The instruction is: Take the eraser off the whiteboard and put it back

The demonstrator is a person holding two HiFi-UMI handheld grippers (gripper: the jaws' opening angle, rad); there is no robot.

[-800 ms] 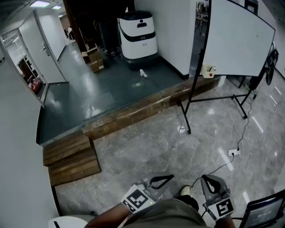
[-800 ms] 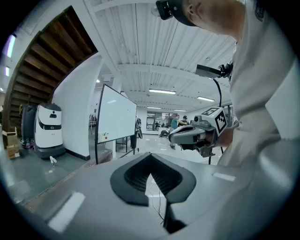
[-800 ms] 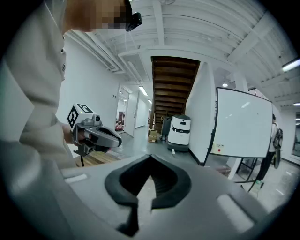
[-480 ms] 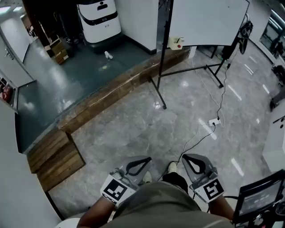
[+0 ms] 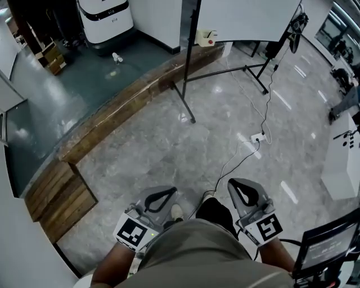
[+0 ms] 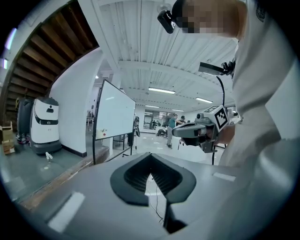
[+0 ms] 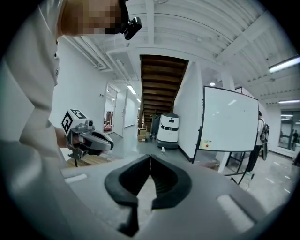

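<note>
Grippers shut and empty, whiteboard (image 5: 247, 17) now nearer the frame's top edge

Left gripper (image 5: 169, 192) and right gripper (image 5: 236, 185) sit higher than before. The eraser (image 5: 207, 37) stays on the board's lower-left corner, well apart across open floor (image 5: 185, 157), with a wooden curb (image 5: 112, 115) to the left.

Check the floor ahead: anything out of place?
A power strip and its cables trail loose across the floor near the whiteboard stand, a likely trip risk. A small white object lies on the dark floor.
</note>
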